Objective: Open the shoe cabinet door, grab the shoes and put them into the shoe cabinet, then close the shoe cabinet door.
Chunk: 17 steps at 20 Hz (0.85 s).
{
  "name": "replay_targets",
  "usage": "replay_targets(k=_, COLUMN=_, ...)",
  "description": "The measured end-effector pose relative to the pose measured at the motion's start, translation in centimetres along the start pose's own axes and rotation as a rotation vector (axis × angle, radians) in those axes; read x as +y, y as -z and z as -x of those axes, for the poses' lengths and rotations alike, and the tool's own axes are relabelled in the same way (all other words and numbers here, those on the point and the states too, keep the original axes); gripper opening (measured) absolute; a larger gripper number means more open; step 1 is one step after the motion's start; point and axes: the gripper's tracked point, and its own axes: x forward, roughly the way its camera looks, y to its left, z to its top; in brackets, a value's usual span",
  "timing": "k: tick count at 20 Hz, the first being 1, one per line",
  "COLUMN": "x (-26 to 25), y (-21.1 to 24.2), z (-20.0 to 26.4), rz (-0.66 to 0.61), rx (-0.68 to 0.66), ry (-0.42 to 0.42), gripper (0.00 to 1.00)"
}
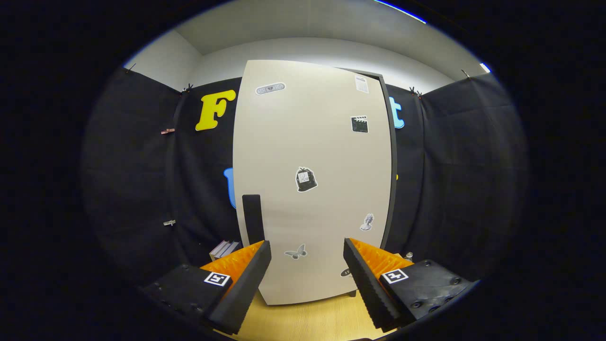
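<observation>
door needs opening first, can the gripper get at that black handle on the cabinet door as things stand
Probably yes: the gripper is open, and the handle stands just beyond its left finger with nothing between them, only a small shift sideways away.

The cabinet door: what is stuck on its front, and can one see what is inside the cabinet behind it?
The door carries several stickers, among them a butterfly, and a dark handle. It covers the inside, so the contents are hidden. The gripper is open before it.

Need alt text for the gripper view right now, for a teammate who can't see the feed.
A tall pale cabinet door dotted with stickers stands just beyond the open gripper, whose fingers hold nothing. A dark vertical handle sits at the door's lower left, above the wooden floor.
</observation>
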Motion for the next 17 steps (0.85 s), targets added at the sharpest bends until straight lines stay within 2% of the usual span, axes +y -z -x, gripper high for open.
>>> replay_targets(k=17, x=-0.02, y=-0.32, z=-0.33, rz=0.024, rx=0.0, ry=0.003, gripper=1.0)
